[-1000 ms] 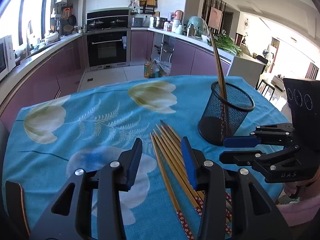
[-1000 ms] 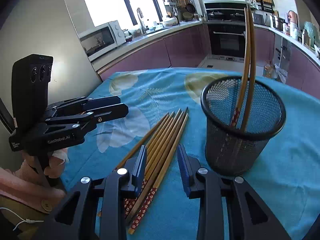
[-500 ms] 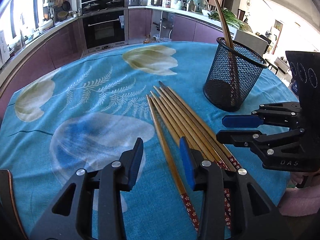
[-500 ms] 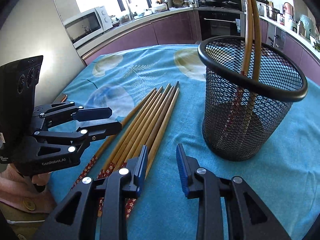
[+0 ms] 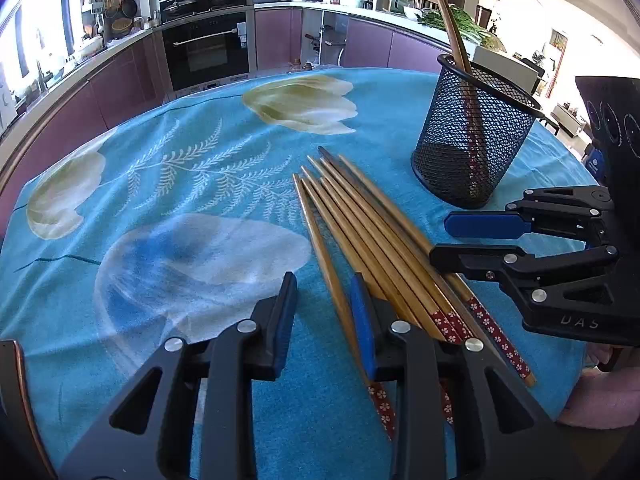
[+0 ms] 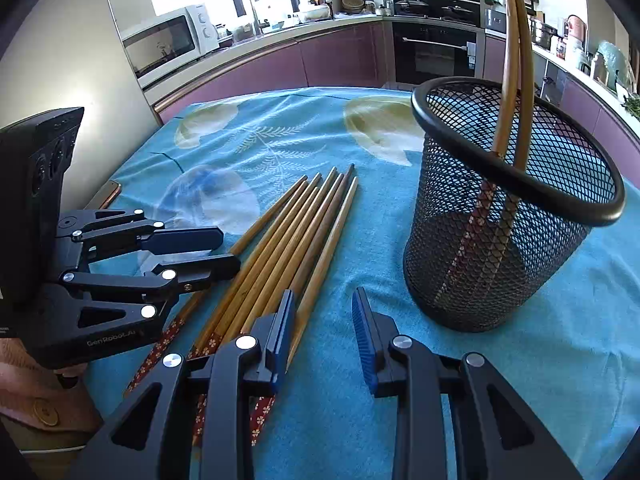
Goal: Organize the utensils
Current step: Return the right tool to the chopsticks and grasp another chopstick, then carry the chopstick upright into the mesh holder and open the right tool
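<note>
While the left gripper (image 5: 324, 312) is hanging low over the blue flowered tablecloth (image 5: 160, 184), its jaws have just been closing and are now standing part-spread, with the outermost chopstick (image 5: 320, 236) of the row lying between them; the pads are not yet pressing on it as far as the left wrist view shows. Beside it, the loose chopsticks (image 5: 380, 240) are lying side by side on the cloth, tips pointing toward the kitchen counter (image 5: 360, 12), their red patterned ends (image 5: 496, 332) nearest the person. Near them, the black mesh holder (image 6: 504, 240) is standing upright with two chopsticks (image 6: 516, 60) leaning inside it. Over the other edge of the row, the right gripper (image 6: 324, 332) is hovering with its jaws apart and nothing between them, its left finger sitting just above the nearest stick.
</note>
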A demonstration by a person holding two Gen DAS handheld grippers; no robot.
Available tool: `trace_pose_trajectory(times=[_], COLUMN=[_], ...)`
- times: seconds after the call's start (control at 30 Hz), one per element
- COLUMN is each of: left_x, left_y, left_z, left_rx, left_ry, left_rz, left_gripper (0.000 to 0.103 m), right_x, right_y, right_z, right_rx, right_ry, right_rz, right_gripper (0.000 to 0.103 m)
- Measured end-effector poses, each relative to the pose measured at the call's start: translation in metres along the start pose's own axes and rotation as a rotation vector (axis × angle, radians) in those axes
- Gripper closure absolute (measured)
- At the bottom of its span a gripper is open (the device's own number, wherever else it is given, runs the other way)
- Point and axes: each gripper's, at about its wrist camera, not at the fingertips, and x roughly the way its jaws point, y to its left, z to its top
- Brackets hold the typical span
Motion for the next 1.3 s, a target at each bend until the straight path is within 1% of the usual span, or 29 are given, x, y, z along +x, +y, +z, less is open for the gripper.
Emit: trace_pose_trajectory(times=[0.23,0.37,0.4,0.53,0.73,0.87,0.97,1.1,1.2,1.3], left_x=[0.005,0.007,0.007,0.008,0.005,-0.001,-0.008,-0.024,-0.037,-0.051], left_y=[0.001,0.004,0.005,0.010,0.013,0.016,0.017,0.015,0.014,0.012], left_z=[0.006,0.009,0.010,0.008,0.006,0.004,0.004,0.007,0.012,0.016], left_rx=[-0.002,-0.016,-0.022,-0.058,-0.082,-0.096,-0.104,-0.096,-0.091,-0.089], left_ry=[0.007,0.008,0.007,0.002,-0.004,-0.011,-0.024,-0.060,-0.089,-0.120], left_rz=[0.009,0.006,0.003,-0.007,-0.001,-0.005,-0.024,-0.057,-0.093,-0.141], left_gripper=[0.083,0.089,0.089,0.094,0.095,0.095,0.095,0.095,0.095,0.095], right_x=[0.006,0.008,0.009,0.008,0.004,-0.003,-0.009,-0.022,-0.034,-0.047], right_y=[0.005,0.002,0.001,-0.003,-0.013,-0.010,-0.008,-0.007,-0.008,-0.008], right_z=[0.004,0.007,0.007,0.007,0.005,0.006,0.007,0.009,0.010,0.011], right_rx=[-0.015,0.009,0.020,0.060,0.121,0.117,0.115,0.119,0.123,0.115], right_ry=[-0.003,-0.012,-0.013,-0.018,-0.025,-0.044,-0.057,-0.088,-0.115,-0.151], right_rz=[-0.055,-0.056,-0.049,-0.028,0.023,0.044,0.090,0.151,0.181,0.193], right_gripper=[0.080,0.086,0.090,0.095,0.097,0.097,0.097,0.097,0.097,0.097])
